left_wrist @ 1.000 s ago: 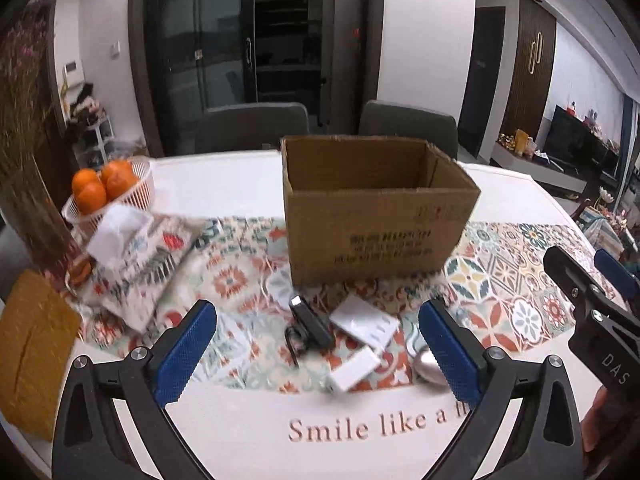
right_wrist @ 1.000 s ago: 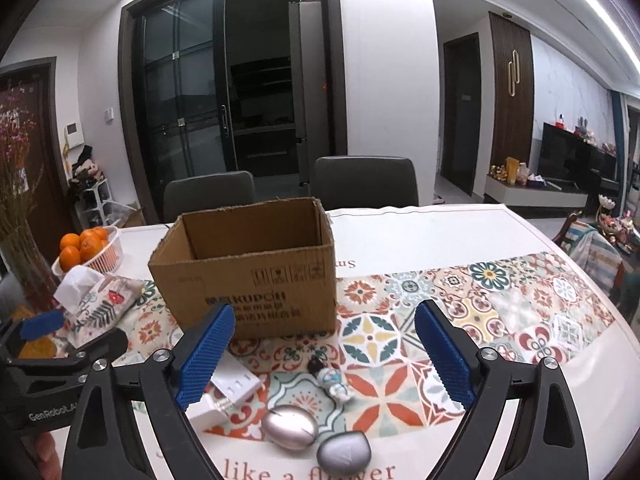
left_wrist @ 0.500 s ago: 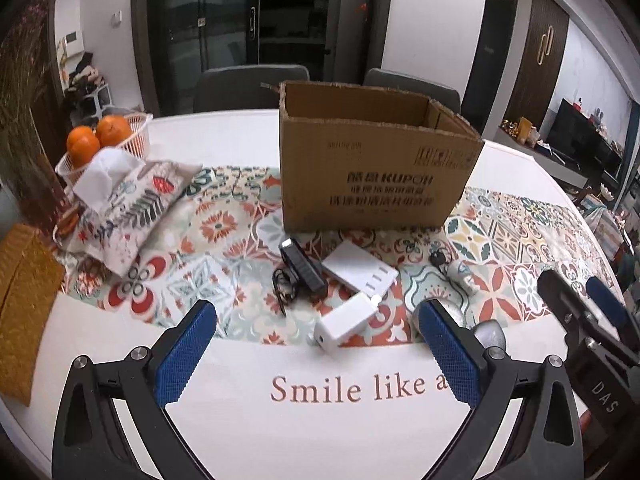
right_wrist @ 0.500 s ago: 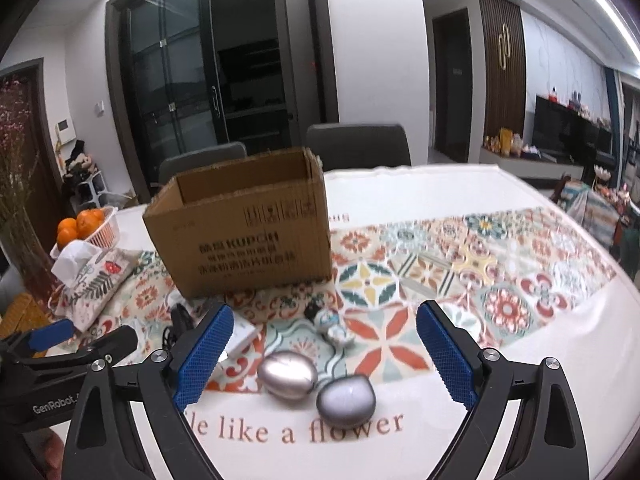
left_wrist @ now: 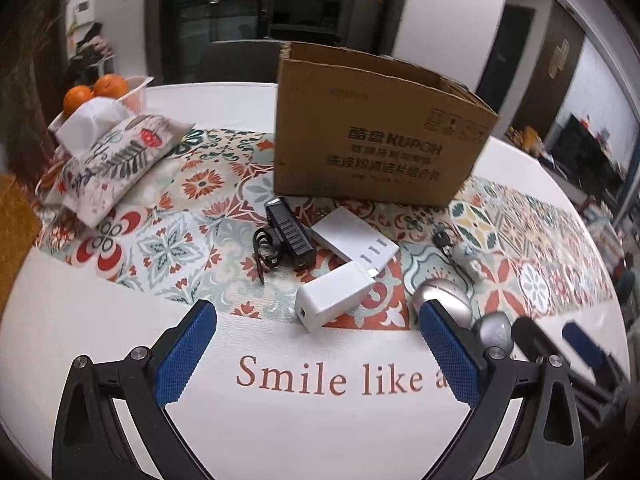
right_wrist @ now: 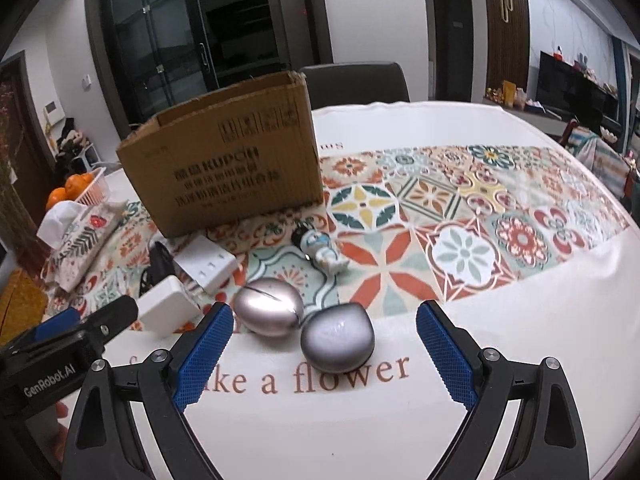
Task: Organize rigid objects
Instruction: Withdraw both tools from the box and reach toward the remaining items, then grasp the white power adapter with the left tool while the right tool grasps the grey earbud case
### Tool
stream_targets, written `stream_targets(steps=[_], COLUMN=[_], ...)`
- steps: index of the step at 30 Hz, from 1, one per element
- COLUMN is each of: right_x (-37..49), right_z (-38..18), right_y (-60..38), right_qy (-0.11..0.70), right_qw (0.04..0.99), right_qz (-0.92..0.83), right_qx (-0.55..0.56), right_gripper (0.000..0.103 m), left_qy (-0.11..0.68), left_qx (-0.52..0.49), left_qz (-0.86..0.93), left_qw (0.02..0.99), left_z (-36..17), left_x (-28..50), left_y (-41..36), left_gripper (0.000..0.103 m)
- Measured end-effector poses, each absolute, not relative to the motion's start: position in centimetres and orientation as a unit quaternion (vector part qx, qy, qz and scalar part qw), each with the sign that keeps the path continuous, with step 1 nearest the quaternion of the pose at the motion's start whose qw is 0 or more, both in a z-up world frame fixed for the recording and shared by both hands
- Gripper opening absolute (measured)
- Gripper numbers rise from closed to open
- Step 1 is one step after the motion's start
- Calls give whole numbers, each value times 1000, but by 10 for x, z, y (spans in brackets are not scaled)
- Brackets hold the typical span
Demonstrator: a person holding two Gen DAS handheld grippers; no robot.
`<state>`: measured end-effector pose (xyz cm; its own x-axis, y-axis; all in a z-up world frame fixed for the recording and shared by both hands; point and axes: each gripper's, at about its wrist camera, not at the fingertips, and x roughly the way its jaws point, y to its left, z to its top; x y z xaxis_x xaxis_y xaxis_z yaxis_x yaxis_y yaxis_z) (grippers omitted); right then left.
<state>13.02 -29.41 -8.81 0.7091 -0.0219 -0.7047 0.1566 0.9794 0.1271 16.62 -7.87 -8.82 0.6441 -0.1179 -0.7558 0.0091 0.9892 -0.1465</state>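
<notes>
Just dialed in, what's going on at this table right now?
A person holds two grippers over a table of small items. Both are open and empty. The right gripper is lined up on the darker silver pebble case, the left gripper faces the white charger. The cardboard box stands open behind them; whether anything is inside it cannot be seen.

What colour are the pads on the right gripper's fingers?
Blue, textured pads on black arms; clearest in the right wrist view.
</notes>
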Motion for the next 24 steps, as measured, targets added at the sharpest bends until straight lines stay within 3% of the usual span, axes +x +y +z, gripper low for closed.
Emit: stream_targets(steps=[11, 24], right_x=[131, 143], right_z=[-111, -142], right_y=[-291, -303], right_qy=[364, 395], right_qw=[924, 903], right_qz=[-82, -92], right_qx=[86, 140], right_gripper=[94, 94], left_qy=[386, 401], left_qx=[-71, -65], left_qz=[28, 44], left_qw=[919, 913], left_z=[-104, -127], left_x=[184, 203], left_y=[-85, -100], left_gripper=[103, 98])
